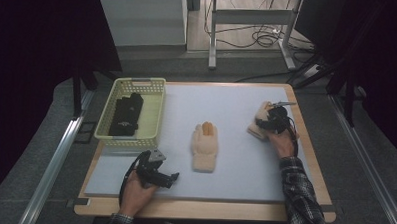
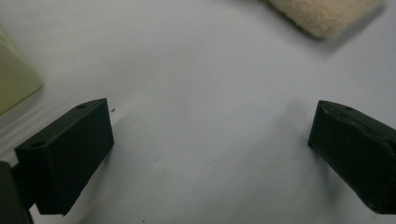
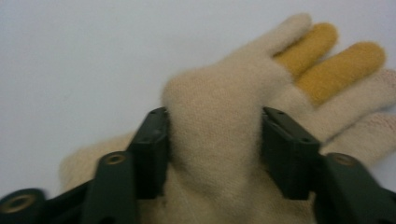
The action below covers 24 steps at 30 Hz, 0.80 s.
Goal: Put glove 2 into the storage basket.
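At the near edge of the desk (image 1: 244, 191), my left hand-held gripper (image 1: 173, 178) rests low over the pale mat, jaws spread wide with nothing between them, parked where it stays clear of the work; in the left gripper view a corner of a fuzzy cream glove (image 2: 327, 14) is cut off by the top edge and a sliver of the basket (image 2: 16, 79) by the left. Just beyond it, mid-desk, that cream glove (image 1: 205, 148) lies flat with its yellow fingers pointing away from me, likely waiting its turn. Farther out on the right, my right hand-held gripper (image 1: 264, 122) has its jaws pressed against both sides of a second cream glove (image 3: 219, 135), pinching the palm just below its fingers, a spot that I judge gives enough bunched fabric to lift it cleanly. From above, the tool and my hand cover much of this glove (image 1: 260, 120), so whether it has left the mat I cannot tell. At the far left of the desk, the pale green basket (image 1: 154, 115) holds a dark bundle (image 1: 125, 114), perhaps black gloves, too dim to make out; it looks like the place the cream pair is headed for. Beyond the desk, table legs and loose cables sit on the floor, the sides lost in shadow.
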Each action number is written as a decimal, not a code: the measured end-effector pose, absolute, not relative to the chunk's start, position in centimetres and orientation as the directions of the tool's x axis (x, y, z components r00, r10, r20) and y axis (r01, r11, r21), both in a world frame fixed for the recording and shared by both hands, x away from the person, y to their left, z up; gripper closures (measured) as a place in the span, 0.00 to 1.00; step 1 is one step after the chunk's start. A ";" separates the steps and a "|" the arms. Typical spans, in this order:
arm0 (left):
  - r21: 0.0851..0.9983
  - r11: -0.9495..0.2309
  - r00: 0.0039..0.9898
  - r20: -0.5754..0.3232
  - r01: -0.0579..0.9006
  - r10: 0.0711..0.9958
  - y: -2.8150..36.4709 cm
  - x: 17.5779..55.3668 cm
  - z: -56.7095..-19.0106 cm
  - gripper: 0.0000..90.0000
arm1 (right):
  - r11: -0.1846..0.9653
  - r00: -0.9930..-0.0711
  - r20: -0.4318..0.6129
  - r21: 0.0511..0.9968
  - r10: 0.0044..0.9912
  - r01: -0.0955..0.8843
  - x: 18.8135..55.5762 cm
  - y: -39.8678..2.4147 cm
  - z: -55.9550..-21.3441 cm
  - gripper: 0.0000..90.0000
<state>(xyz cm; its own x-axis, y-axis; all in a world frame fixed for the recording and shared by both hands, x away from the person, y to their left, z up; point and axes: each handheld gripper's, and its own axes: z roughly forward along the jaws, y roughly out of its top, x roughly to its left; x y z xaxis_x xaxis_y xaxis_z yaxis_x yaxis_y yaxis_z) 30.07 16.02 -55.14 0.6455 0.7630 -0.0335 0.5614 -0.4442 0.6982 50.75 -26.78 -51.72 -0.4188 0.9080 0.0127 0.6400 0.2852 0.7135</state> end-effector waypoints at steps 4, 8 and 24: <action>0.698 -0.444 0.646 -0.033 0.561 0.763 16.0 30.1 -55.1 0.00 | 0.313 -0.420 -0.023 0.705 0.907 0.636 50.3 -26.4 -51.1 0.70; 0.698 -0.444 0.646 -0.034 0.562 0.763 16.0 30.1 -55.1 0.00 | 0.286 -0.450 0.018 0.749 0.893 0.598 49.2 -26.9 -49.7 0.93; 0.697 -0.446 0.646 -0.034 0.562 0.763 16.0 30.1 -55.1 0.00 | 0.420 -0.666 0.038 0.749 0.745 0.513 41.7 -22.6 -45.6 0.94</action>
<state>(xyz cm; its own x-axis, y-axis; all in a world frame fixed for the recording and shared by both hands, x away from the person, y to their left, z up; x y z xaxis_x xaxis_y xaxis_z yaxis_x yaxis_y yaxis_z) 30.08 16.03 -55.13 0.6460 0.7626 -0.0336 0.5623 -0.4456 0.6966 41.71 -22.59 -45.56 -0.6657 0.7452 0.0378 0.5126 0.4199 0.7489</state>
